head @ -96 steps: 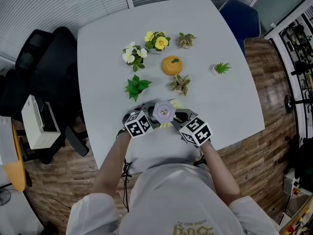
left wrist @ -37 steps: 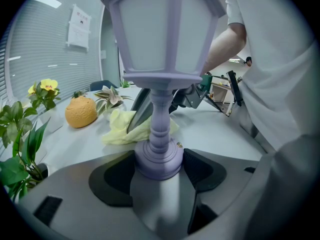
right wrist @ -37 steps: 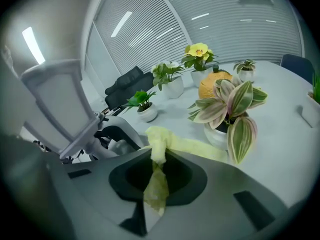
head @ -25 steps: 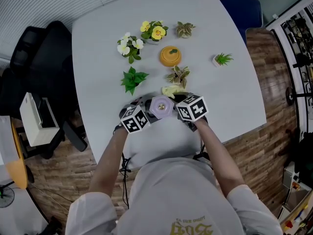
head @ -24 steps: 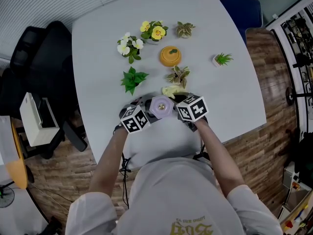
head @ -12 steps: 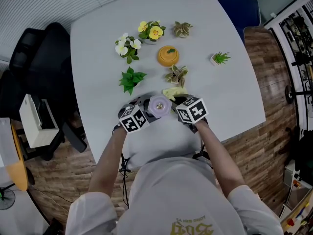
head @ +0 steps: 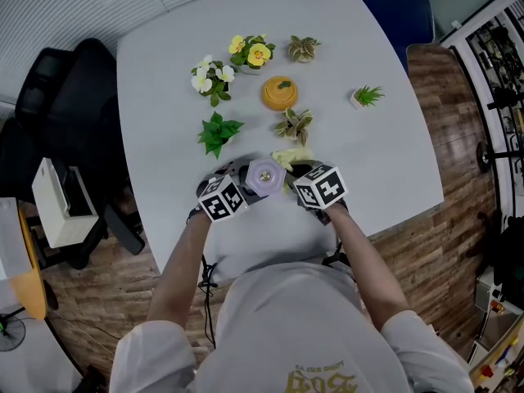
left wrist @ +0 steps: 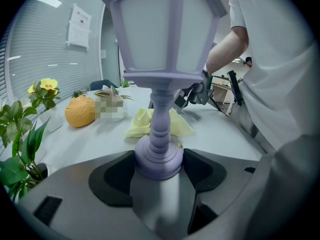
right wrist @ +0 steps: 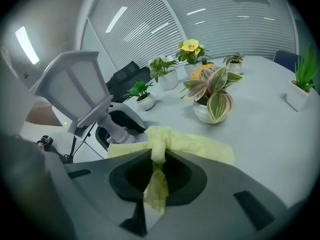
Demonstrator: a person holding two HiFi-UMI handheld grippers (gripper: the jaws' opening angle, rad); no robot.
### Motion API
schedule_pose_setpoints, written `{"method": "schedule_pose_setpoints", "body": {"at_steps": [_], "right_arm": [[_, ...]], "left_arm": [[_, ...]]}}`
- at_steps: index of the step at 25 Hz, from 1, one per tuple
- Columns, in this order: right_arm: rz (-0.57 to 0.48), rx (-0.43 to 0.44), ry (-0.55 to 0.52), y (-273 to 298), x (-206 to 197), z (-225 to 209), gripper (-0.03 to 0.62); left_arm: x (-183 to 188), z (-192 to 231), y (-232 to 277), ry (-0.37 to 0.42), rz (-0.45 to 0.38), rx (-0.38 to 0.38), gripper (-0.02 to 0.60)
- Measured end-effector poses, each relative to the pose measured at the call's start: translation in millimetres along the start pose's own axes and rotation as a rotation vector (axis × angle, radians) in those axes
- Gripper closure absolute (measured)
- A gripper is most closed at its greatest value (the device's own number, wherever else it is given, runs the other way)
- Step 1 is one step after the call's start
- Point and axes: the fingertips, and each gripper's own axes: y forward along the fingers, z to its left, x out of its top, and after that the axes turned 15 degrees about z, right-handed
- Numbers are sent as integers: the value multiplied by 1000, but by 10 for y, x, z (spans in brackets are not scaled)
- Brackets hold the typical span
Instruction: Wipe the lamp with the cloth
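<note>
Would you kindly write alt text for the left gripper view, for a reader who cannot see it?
The left gripper clamps the round base of an upright lilac lantern-shaped lamp that fills the frame. Behind it, a crumpled pale yellow cloth lies on the grey table, with the right gripper at it and an orange pumpkin-shaped ornament further left.

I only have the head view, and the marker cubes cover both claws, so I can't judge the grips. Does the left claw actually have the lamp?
Observer: Yes. In the left gripper view the left claw is shut on the round base of the lamp.
Operator: And the right one?
Observer: The right claw pinches the yellow cloth; a strip of it hangs down between the jaws.
Operator: Is the cloth up on the shade?
Observer: No. The left gripper view shows it low, behind the stem, down at the level of the table.
</note>
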Motion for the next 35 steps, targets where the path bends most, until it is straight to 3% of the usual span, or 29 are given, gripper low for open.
{"method": "schedule_pose_setpoints", "body": {"at_steps": [35], "right_arm": [[82, 47, -13, 25, -286, 274, 540]], "left_arm": [[-5, -3, 7, -1, 1, 1, 279]]}}
